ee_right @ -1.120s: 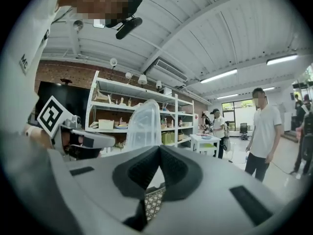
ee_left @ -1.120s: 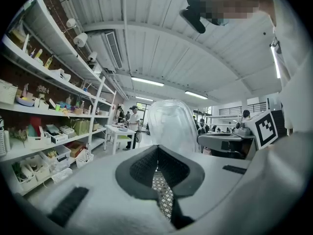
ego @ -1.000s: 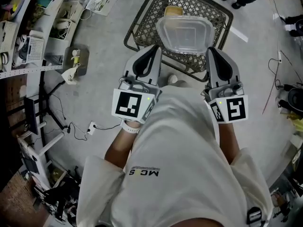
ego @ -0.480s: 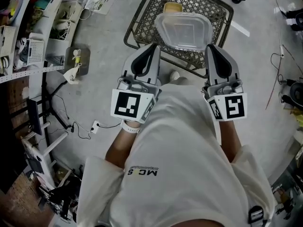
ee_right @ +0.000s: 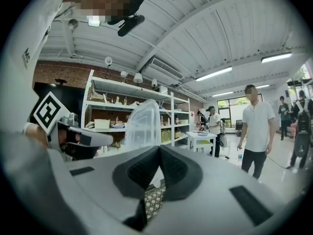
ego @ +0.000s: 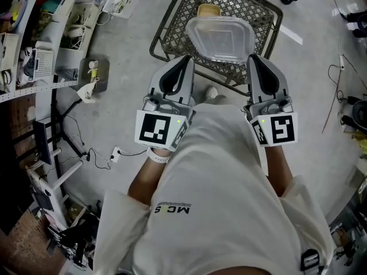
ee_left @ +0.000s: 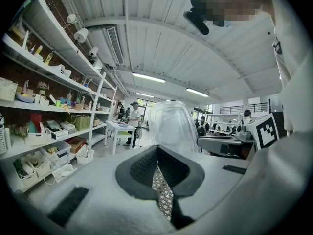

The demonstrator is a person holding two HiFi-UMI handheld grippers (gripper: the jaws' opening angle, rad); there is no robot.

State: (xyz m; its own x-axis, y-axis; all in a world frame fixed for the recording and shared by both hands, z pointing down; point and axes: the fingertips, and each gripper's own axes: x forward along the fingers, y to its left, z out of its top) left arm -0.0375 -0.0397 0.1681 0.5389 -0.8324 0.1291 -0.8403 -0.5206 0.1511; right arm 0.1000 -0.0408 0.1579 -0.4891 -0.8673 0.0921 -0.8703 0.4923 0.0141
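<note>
Above wire-mesh basket (ego: 261, 9), clear rounded plastic tray (ego: 221, 36), clamped at both sides

A wire mesh basket (ego: 166, 30) is sitting on the grey floor (ego: 114, 90), with a yellow item (ego: 209, 10) lying inside. White shelving (ee_left: 46, 109) is carrying boxes and bins. A person in a white T-shirt (ee_right: 257, 126) is standing near a small white table (ee_right: 204, 140).

We wore a white short-sleeved T-shirt (ego: 223, 188) with small dark lettering, and a white band (ego: 156, 155) at the left wrist. The left gripper (ego: 184, 59) and right gripper (ego: 252, 59) had pale grey shells, dark textured jaw pads and black-and-white marker cubes (ego: 157, 129).
</note>
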